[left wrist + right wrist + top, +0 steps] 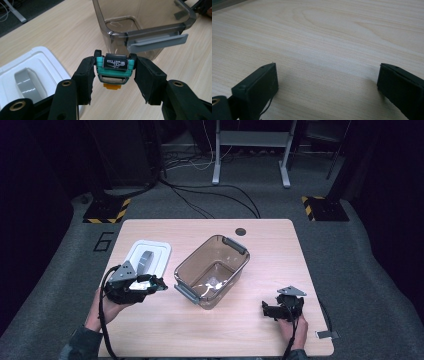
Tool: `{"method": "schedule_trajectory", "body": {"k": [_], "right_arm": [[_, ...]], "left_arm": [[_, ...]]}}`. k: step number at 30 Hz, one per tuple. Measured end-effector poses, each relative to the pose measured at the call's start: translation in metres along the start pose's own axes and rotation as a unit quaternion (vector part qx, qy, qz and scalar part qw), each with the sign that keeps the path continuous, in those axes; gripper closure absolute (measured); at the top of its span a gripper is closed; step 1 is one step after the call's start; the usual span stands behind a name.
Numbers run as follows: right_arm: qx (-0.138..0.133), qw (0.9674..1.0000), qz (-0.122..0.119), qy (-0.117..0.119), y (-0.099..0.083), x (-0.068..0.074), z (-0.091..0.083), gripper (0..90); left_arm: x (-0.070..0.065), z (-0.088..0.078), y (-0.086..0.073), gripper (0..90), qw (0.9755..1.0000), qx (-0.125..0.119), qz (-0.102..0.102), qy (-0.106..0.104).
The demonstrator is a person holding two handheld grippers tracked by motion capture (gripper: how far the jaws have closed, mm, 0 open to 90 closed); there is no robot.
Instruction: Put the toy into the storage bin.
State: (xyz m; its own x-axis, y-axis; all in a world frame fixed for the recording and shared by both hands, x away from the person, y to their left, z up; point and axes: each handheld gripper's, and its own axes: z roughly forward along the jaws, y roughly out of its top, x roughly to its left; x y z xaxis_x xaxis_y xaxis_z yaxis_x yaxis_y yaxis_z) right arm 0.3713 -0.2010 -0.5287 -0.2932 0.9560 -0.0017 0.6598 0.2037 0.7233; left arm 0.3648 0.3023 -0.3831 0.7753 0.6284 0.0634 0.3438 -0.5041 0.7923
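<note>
I read two markings. On the black top panel of the small teal toy car (114,68) in my left gripper view, white capitals spell what looks like "WGT CAR", the first word uncertain, above a small white line drawing. On the grey floor (75,245) left of the table, a large dark "6" (103,241) is marked.

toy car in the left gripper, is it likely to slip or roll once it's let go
The toy car looks like small, stiff plastic, probably light. The left gripper pinches it across its sides, near the wheels, so the hold seems fair, though glossy plastic could slide. Set down on its wheels, on the smooth table or in the clear bin, it would likely roll.
</note>
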Motion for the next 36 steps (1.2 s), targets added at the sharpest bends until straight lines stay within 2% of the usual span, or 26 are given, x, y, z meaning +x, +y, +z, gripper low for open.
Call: {"method": "schedule_trajectory", "body": {"k": [6,19,24,36], "right_arm": [[0.000,1.0000,0.000,0.000,0.000,0.000,0.000,2.6],[0.000,1.0000,0.000,0.000,0.000,0.000,0.000,2.5],[0.000,1.0000,0.000,0.000,0.000,0.000,0.000,2.5],[0.000,1.0000,-0.001,0.000,0.000,0.000,0.000,2.6]], "left_arm": [[0.005,-0.008,0.010,50.0,1.0000,-0.006,0.003,0.004],[0.009,-0.015,0.027,50.0,0.9998,-0.017,0.011,0.007],[0.009,-0.012,0.037,50.0,0.9995,-0.024,0.014,0.010],[0.011,0.002,0.063,50.0,0.9992,-0.029,0.027,0.003]]}}
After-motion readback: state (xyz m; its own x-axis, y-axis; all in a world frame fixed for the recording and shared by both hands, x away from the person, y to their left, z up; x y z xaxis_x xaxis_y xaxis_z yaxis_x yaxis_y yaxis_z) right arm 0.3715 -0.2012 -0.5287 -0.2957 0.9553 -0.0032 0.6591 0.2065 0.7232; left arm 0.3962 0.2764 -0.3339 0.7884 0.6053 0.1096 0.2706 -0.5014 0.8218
